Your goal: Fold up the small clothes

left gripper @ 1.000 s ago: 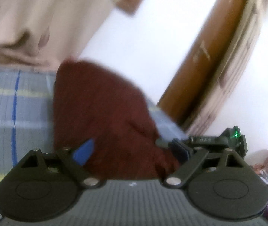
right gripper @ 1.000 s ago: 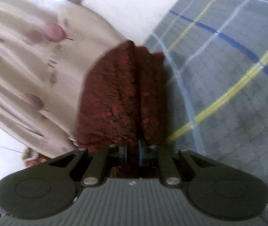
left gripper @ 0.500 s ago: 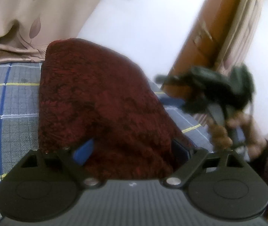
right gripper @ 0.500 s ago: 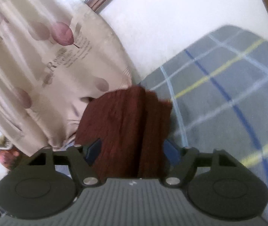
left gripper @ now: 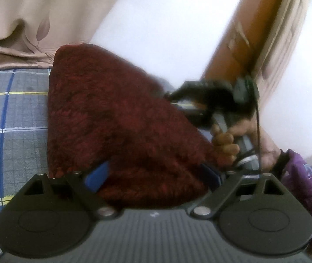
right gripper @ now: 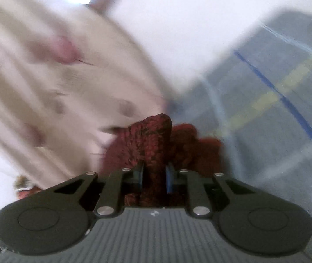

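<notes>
A dark maroon knitted garment (left gripper: 112,114) lies on the grey checked bed sheet (left gripper: 13,114). My left gripper (left gripper: 153,174) stands wide open at its near edge; the cloth bulges between the blue pads (left gripper: 96,175), which do not pinch it. In the right wrist view, my right gripper (right gripper: 154,176) has its jaws closing on an upright fold of the garment (right gripper: 153,140), and the pads (right gripper: 169,177) press its sides. The left wrist view shows the right gripper (left gripper: 178,99) at the garment's right edge, held by a hand (left gripper: 228,140).
A beige leaf-print curtain (left gripper: 24,22) hangs behind the bed and fills the left of the right wrist view (right gripper: 46,76). A brown wooden door (left gripper: 243,32) stands at the right against a white wall. A purple sleeve (left gripper: 305,179) is at the lower right. The sheet (right gripper: 276,131) stretches to the right.
My right gripper let go of the garment, opened wide, shifted along it and closed again on a narrower fold. The left gripper stayed wide open and hardly moved.
</notes>
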The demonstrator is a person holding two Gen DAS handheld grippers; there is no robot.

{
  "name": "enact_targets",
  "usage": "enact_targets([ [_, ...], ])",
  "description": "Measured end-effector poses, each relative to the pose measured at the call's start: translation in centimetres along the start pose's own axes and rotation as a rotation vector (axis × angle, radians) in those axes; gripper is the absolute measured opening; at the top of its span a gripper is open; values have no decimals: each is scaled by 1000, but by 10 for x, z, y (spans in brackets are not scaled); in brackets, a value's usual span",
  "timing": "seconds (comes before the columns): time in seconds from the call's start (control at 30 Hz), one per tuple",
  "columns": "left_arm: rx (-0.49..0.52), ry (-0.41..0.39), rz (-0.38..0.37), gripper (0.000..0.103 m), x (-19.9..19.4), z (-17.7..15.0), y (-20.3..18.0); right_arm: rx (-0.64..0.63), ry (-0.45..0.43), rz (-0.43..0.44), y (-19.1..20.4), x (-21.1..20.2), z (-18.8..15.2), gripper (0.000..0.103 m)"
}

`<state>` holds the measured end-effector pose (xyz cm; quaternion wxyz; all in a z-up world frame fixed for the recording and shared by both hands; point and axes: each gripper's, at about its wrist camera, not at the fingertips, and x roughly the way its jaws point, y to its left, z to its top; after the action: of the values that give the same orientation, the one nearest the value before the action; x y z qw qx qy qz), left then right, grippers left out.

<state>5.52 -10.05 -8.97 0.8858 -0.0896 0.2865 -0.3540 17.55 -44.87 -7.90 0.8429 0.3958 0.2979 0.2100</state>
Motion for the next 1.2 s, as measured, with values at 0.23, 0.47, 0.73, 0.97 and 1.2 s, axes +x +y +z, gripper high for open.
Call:
enact_targets([
  [0.23,-24,-1,-6,91,0,0,4,41,-98,-32,2,-37,-8,82],
  [0.47,-28,-6,-11,91,1,1,4,-142,79,-138,32,-33,-17,103],
  [0.73,-50,-35,-18,91,-1,0,10,-133,189,-105,31,-5,-42,95],
  [0.97,-88,-59,13,91,-28,25,9,-93,194,-54,22,6,-49,101],
  [1.2,-43,25,295,102,-9,78,41,-116,197,-51,22,3,-51,101],
])
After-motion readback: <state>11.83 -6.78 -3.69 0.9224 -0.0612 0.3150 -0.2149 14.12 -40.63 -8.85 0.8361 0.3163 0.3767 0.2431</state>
